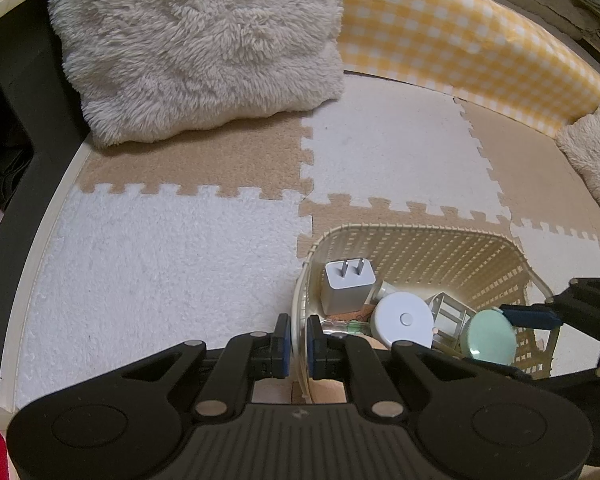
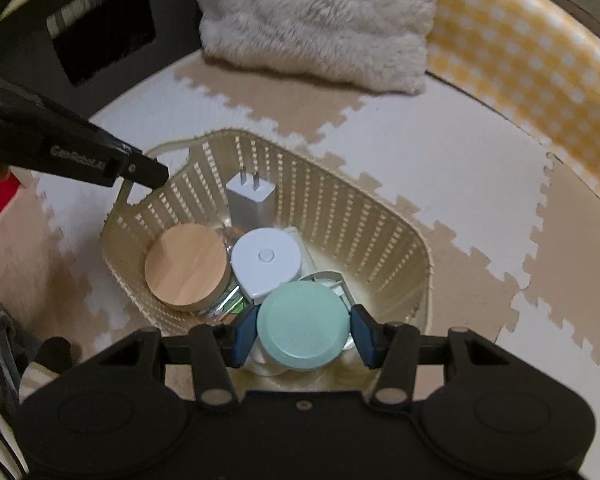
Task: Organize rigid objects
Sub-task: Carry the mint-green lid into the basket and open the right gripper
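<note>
Cream plastic basket (image 2: 380, 216) with perforated, woven-look walls and a cut-out handle sits on the foam puzzle mat (image 1: 160, 248), tan and white interlocking tiles with a short pile. Inside the basket: a white wall charger (image 2: 252, 200) standing with two metal prongs up against the far wall; a round white puck-shaped device (image 2: 266, 264) with a small centre button; a jar with a flat round wooden lid (image 2: 186, 268), glass body only glimpsed beneath; and a mint-green round lid (image 2: 302, 326), matte and smooth, over a pale container whose body is mostly hidden. Something metallic and angular lies under the white puck and green lid, too covered to identify. In the left wrist view a small green-tipped clear item lies at the basket's near wall, hard to make out. Left gripper (image 1: 299, 334) is pinched tight on the basket's near rim, one blue pad outside the wall and one inside. Right gripper (image 2: 304, 330) holds the green-lidded container at half width, blue pads pressing either side just below the lid, over the basket's near end. A shaggy cream cushion (image 1: 204, 48) rests at the back of the mat beside a yellow-and-white gingham bumper (image 1: 460, 40). A second fluffy cushion is cut off at the right edge. Dark furniture at left is shadowed and unclear.
</note>
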Available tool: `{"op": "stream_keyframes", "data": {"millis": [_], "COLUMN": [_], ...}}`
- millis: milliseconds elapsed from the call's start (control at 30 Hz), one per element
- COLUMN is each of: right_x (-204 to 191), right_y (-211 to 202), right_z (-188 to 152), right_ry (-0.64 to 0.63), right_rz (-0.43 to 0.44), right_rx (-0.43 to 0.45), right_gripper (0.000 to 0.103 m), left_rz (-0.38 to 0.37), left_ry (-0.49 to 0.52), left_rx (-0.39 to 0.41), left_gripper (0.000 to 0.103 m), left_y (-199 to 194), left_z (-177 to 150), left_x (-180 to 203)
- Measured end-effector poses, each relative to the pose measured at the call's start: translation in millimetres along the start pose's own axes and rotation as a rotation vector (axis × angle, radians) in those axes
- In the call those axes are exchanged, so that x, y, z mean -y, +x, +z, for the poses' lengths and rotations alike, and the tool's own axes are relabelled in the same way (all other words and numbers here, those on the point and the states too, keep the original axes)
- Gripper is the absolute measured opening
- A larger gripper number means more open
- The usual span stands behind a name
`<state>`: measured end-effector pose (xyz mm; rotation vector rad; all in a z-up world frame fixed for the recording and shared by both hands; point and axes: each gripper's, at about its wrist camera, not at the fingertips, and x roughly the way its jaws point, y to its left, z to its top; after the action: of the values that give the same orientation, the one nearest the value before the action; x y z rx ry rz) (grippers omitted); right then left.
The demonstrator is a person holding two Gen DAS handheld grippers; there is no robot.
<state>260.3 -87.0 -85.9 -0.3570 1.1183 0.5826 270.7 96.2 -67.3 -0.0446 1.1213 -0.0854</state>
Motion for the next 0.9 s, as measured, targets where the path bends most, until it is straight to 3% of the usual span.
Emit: {"op": "stream_keyframes", "data": {"millis": [400, 900], "right_x": [-5, -6], "right_y": [18, 18], "right_z": [15, 14], "right_ry": [-0.135, -0.137], "right_rz": [-0.055, -0.029], "right_rx": [-0.131, -0.138], "right_gripper": [0.051, 0.051], "left_rz": [-0.006, -0.006], "left_ry": [-0.002, -0.002], "left_rx": [-0.001, -0.001], "left_gripper": [0.008, 0.008], "left_y": [1, 2], "left_z": [0, 0], "left_x": [-1, -1]}}
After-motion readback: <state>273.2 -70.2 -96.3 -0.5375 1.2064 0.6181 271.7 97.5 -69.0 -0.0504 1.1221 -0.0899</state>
